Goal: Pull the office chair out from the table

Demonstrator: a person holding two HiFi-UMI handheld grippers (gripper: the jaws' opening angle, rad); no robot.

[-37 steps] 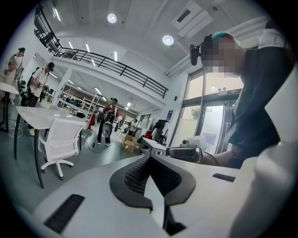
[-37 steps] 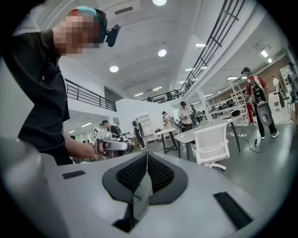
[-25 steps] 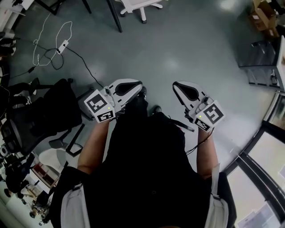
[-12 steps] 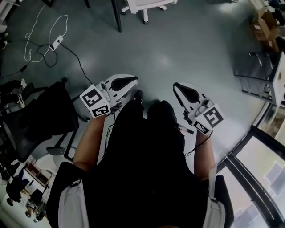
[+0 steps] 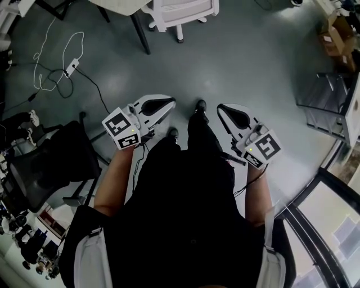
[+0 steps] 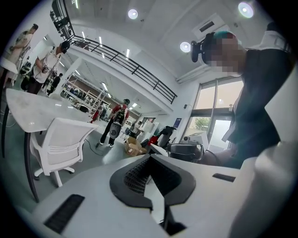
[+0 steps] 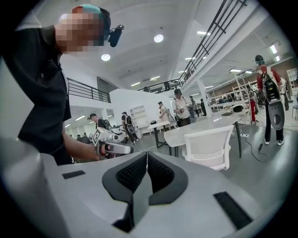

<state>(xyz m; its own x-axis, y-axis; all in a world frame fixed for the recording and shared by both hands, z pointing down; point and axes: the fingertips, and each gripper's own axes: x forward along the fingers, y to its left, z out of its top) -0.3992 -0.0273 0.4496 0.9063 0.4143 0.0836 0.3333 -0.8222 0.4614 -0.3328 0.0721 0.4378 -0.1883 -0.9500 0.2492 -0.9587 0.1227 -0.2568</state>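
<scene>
The white office chair (image 5: 183,10) stands at the top edge of the head view, tucked against a white table (image 5: 121,4). In the left gripper view the chair (image 6: 60,144) sits ahead to the left, beside the table (image 6: 28,109). The right gripper view has the chair (image 7: 209,146) ahead to the right, under the table (image 7: 195,128). My left gripper (image 5: 167,102) and right gripper (image 5: 223,108) are held out in front of my body, both shut and empty, well short of the chair. Their closed jaws show in the left gripper (image 6: 150,160) and right gripper (image 7: 146,158) views.
A black office chair (image 5: 50,163) stands close at my left. A white cable with a power strip (image 5: 70,67) lies on the grey floor (image 5: 253,50) at upper left. A metal rack (image 5: 332,101) and cardboard boxes (image 5: 337,22) are at the right. Several people stand far off.
I have walked toward the white chair: it and the table edge have come further into the head view's top. Both grippers stayed shut and kept their pose in front of me.
</scene>
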